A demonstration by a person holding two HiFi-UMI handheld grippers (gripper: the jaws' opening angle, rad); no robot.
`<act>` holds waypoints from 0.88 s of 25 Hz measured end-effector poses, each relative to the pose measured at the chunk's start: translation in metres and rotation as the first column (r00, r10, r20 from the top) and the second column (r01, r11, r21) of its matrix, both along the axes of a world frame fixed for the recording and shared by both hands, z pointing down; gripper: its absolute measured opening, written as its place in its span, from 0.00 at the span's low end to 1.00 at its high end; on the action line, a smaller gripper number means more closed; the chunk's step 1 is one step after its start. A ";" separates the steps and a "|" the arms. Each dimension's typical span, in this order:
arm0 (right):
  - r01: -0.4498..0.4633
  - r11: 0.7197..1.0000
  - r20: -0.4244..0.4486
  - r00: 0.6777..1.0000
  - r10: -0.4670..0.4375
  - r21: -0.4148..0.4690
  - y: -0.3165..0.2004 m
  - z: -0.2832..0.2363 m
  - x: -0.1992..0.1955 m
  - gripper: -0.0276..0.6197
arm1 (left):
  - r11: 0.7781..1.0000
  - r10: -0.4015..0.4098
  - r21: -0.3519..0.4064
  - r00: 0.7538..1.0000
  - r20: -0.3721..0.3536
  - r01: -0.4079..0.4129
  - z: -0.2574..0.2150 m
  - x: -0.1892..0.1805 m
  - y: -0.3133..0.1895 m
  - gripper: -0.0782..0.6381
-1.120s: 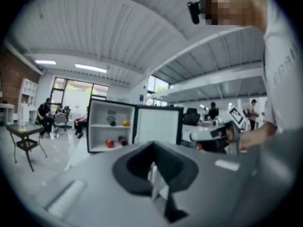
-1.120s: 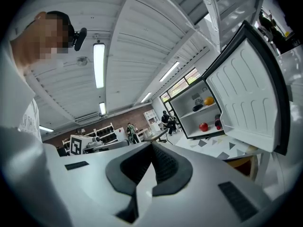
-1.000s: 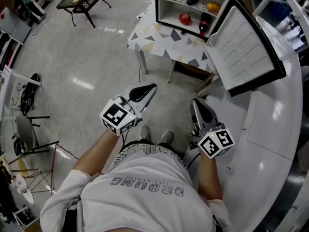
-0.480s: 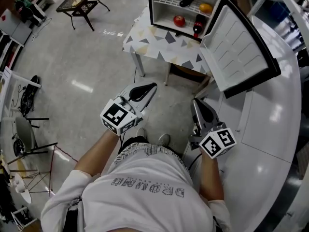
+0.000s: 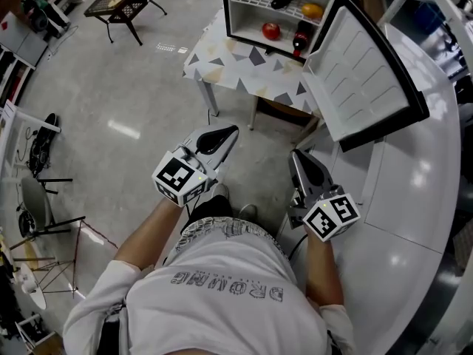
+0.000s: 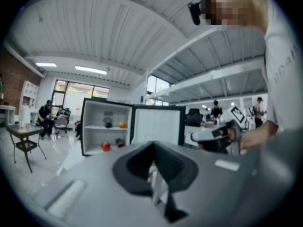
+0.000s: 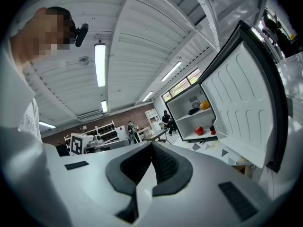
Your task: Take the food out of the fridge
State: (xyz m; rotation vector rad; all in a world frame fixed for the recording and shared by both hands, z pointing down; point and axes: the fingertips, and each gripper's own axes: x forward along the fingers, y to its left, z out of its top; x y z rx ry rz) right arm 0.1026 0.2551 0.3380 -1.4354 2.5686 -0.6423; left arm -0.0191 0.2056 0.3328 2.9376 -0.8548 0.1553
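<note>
A small fridge [image 5: 238,17] stands open on a patterned table [image 5: 222,61] ahead of me, its door [image 5: 362,72] swung right. Inside, a dark eggplant-like item [image 5: 281,1] and an orange fruit [image 5: 312,10] lie on the upper shelf. A red apple [image 5: 271,30] and a dark red bottle-shaped thing [image 5: 299,41] sit on the lower one. My left gripper [image 5: 230,132] is shut and empty, well short of the fridge. My right gripper [image 5: 297,156] hangs beside it, jaws together, holding nothing. The fridge [image 6: 106,131] shows in the left gripper view, and the apple [image 7: 199,130] in the right gripper view.
A long white counter [image 5: 414,198] curves along my right side, under the open door. A dark side table [image 5: 122,2] stands at the far left on the grey floor [image 5: 111,102]. Stands and bags line the left edge. People sit in the background [image 6: 46,117].
The fridge and its table have slid slightly left and up in the head view as I move toward them. Both grippers stay shut, held in the same pose.
</note>
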 end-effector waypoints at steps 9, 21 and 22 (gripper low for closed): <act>-0.017 1.000 -0.005 1.000 0.017 -0.026 -0.032 0.008 0.007 0.03 | 1.000 0.010 -0.011 1.000 -0.016 -0.010 0.006 0.003 -0.035 0.12; -0.056 0.997 0.010 0.998 0.056 -0.058 -0.148 0.023 -0.010 0.03 | 0.998 0.047 -0.028 0.999 -0.007 -0.047 0.021 -0.011 -0.158 0.12; -0.060 0.996 0.010 0.998 0.060 -0.062 -0.158 0.025 -0.011 0.03 | 0.998 0.051 -0.031 0.999 -0.008 -0.051 0.022 -0.012 -0.169 0.12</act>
